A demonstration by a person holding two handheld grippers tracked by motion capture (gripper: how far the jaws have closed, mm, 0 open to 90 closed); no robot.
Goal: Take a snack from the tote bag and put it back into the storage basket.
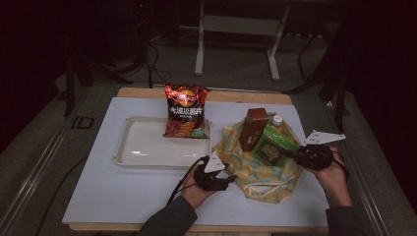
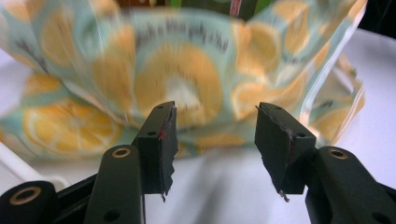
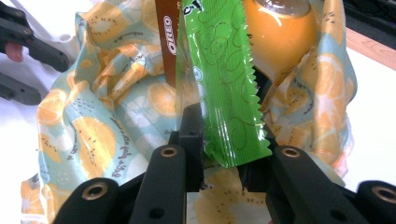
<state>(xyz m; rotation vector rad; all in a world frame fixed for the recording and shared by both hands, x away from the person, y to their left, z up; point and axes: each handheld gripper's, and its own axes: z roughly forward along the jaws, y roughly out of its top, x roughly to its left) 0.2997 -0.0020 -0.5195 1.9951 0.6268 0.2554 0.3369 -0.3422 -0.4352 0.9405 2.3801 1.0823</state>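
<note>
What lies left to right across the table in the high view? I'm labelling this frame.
Tray → chips bag → left gripper → brown box → green packet → right gripper.

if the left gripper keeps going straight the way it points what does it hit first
Most likely the lemon-print bag: it sits right ahead of the open left gripper, with bare table between; how far off is unclear.
</note>
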